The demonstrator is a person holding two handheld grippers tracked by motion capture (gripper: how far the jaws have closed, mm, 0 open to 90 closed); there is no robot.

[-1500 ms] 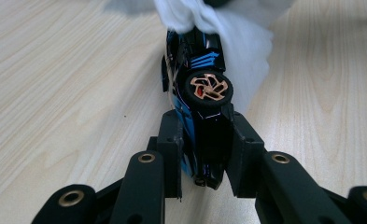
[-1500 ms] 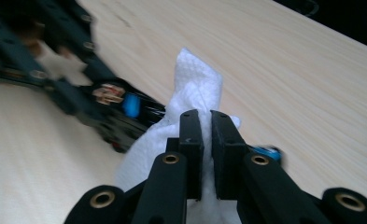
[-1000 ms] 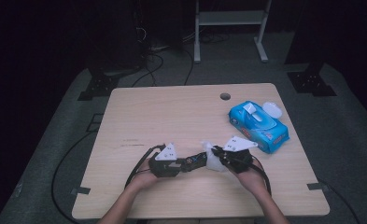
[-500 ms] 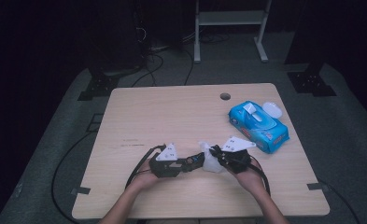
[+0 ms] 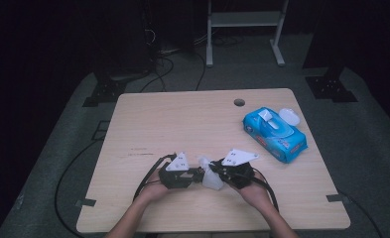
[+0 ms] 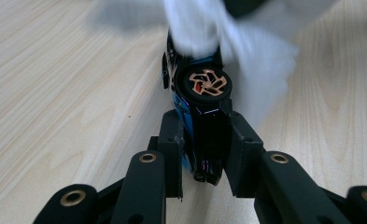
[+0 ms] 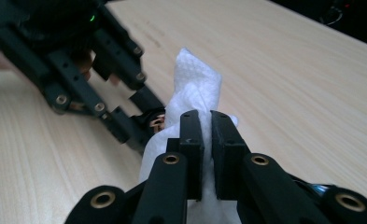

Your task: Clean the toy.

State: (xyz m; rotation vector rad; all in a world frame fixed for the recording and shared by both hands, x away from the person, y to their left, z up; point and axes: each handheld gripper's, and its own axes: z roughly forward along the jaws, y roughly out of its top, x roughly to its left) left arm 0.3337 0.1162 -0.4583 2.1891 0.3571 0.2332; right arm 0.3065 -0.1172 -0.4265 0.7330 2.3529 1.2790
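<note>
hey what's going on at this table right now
A person is holding a two-jaw gripper in each hand near the front edge of a wooden table. The left gripper is shut on a small toy car, black and blue with a copper-coloured wheel. The right gripper is shut on a white wipe and holds it against the car, apparently to clean it. A blue pack of wipes lies to the right with its lid flipped open.
</note>
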